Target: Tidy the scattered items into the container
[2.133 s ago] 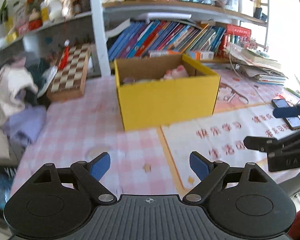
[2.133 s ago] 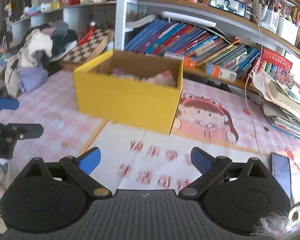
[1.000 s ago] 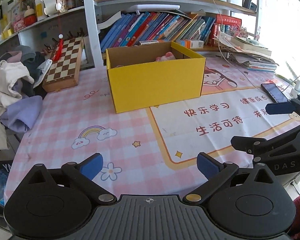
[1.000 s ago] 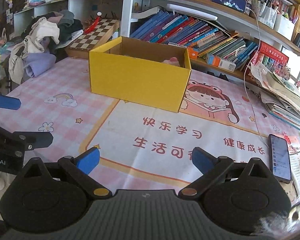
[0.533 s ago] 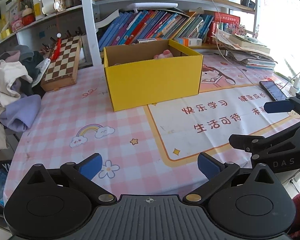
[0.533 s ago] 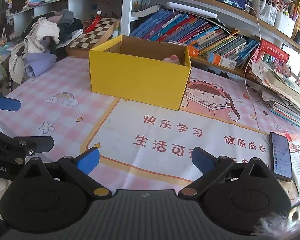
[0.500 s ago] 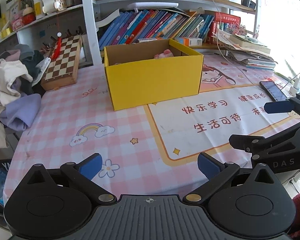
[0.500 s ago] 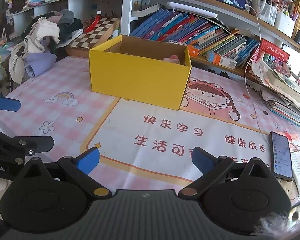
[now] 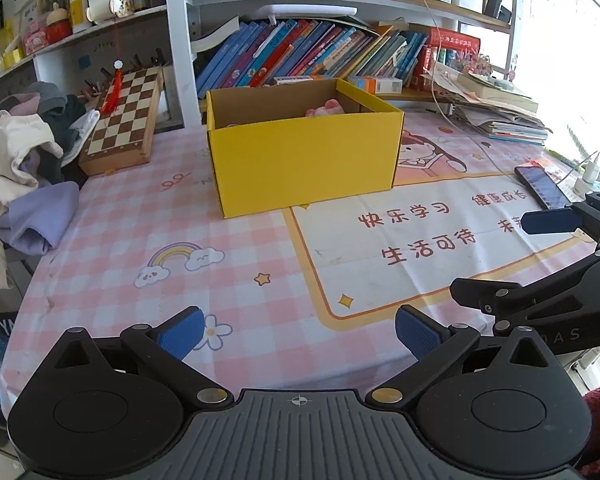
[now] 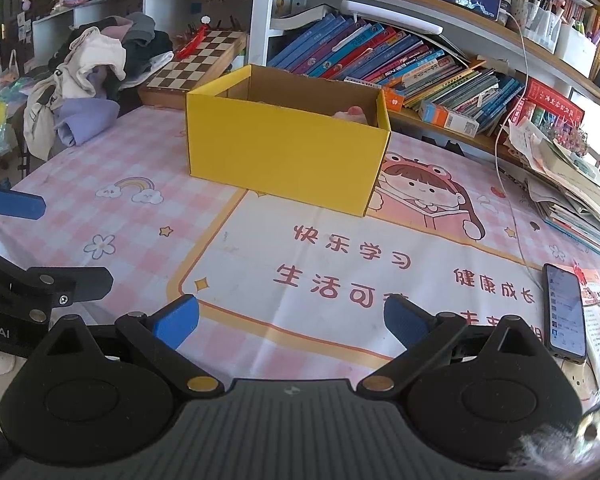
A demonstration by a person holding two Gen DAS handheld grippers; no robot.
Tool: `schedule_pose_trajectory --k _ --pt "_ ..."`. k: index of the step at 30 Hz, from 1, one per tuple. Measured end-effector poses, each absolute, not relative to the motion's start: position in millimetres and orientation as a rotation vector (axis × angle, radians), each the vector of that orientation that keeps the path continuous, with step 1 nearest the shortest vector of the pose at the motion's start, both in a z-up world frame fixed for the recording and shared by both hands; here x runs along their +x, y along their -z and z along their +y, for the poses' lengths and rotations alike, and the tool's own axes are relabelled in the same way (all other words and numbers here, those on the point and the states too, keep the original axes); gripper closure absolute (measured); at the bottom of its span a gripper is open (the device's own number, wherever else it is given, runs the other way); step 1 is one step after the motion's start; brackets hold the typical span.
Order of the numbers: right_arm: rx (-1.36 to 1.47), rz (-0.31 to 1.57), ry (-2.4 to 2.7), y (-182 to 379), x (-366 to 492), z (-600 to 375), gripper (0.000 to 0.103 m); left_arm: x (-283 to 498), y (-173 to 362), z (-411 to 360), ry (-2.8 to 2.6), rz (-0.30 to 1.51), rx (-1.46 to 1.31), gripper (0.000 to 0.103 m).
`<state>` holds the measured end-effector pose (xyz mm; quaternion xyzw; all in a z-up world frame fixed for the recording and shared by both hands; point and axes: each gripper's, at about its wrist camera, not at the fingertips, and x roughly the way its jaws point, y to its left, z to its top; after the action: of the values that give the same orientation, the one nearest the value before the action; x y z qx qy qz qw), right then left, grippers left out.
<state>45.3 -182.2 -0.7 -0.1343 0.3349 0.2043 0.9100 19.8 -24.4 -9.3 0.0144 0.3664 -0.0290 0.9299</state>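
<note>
A yellow cardboard box (image 9: 304,164) (image 10: 284,156) stands open-topped on the pink checked tablecloth, far ahead of both grippers. A pink soft item (image 9: 325,109) (image 10: 350,114) peeks over its rim at the back right; the rest of the inside is hidden. My left gripper (image 9: 298,334) hangs open over the table's near edge with nothing between its blue pads. My right gripper (image 10: 290,322) is also open and empty, over the printed mat. Each gripper shows at the side of the other's view.
A black phone (image 10: 564,312) (image 9: 542,186) lies on the mat at the right with a cable beside it. A chessboard (image 9: 126,118) and a heap of clothes (image 9: 16,160) sit at the left. Book shelves (image 10: 400,60) and stacked papers (image 10: 572,196) line the back and right.
Both grippers have drawn back from the box, which now looks smaller and farther away. They have stayed open and empty, and over the last half second little has moved.
</note>
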Motion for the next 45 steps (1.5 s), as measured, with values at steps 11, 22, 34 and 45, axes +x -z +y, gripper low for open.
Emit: schedule_pose_trajectory --k 11,22,34,45 --pt "-0.278 0.693 -0.42 2.6 45.8 -183.5 0.003 23.2 9.9 -20.0 0.052 0.76 -0.012 0.0" --pt "-0.277 0.698 -0.411 2.2 47.6 -185.3 0.003 24.7 11.7 -21.2 0.053 0.761 -0.007 0.0" --pt "-0.278 0.701 -0.403 2.7 47.7 -184.5 0.003 26.0 12.8 -22.2 0.063 0.768 -0.001 0.0" --pt "-0.277 0.706 -0.402 3.2 49.4 -185.8 0.003 26.6 13.6 -22.3 0.069 0.773 -0.005 0.0"
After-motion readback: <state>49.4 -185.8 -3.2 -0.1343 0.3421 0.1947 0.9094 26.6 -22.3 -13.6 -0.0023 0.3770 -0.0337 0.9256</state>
